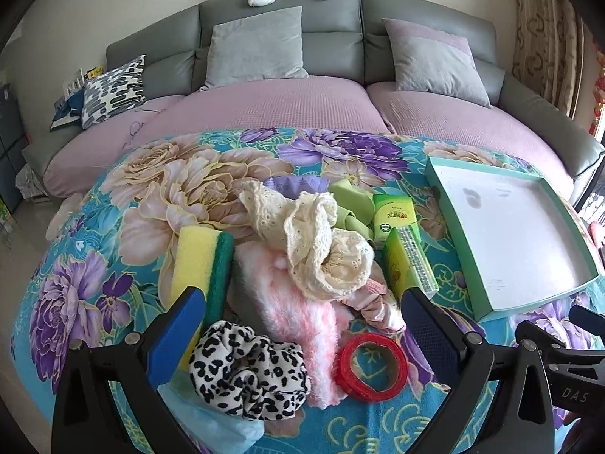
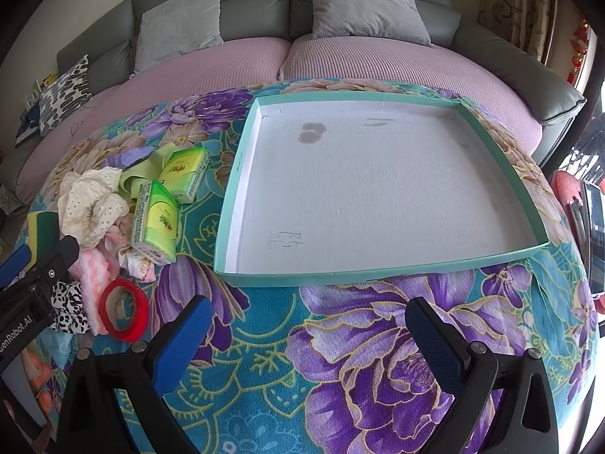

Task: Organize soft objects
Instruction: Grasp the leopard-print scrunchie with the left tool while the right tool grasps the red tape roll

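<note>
While tray (image 2: 378, 189) sits empty ahead of your right claw (image 2: 308, 327), pile (image 1: 302, 249) lies under left claw (image 1: 300, 312); both released, holding nothing.

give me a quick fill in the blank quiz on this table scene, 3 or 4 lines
1. The teal tray holds ____ objects.
2. The roll of tape lying beside the pink fluffy cloth is ____ in colour.
3. The sponge has a yellow body and a ____ scrubbing layer.
4. The left gripper and the right gripper both have their fingers ____.

Missing words: no; red; green; open
</note>
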Demonstrator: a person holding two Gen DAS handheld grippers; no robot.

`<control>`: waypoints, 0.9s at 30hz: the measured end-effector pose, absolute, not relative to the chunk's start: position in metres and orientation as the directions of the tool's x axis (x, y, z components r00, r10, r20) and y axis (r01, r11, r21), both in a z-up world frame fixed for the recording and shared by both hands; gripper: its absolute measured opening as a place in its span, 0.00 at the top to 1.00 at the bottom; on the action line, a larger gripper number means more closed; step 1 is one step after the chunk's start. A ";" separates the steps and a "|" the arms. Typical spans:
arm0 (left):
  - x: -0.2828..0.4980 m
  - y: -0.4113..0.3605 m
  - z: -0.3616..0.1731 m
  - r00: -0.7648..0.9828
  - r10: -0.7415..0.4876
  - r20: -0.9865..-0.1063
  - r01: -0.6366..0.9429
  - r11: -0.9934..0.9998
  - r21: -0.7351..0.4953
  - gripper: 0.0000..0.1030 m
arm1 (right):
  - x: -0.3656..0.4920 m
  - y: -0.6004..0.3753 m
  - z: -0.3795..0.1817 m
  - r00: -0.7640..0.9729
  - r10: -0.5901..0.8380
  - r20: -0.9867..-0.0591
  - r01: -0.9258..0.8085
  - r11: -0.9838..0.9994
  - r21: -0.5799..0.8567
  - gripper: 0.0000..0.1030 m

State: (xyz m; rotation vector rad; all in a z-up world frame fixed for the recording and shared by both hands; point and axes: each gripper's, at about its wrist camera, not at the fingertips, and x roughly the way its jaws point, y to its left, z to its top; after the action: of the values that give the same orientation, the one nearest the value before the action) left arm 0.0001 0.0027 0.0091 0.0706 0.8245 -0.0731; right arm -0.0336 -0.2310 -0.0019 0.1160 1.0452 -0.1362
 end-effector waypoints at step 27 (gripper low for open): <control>-0.007 0.045 0.031 0.700 0.003 -0.714 -0.023 1.000 -0.018 0.00 | -0.030 -0.191 0.000 0.505 0.009 -0.863 0.044 0.998 0.036 0.00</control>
State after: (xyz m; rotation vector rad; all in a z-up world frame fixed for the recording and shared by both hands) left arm -0.0074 0.0454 0.0315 -0.0260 0.7948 0.0148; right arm -0.0300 -0.1913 -0.0004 0.0561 1.0408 -0.0211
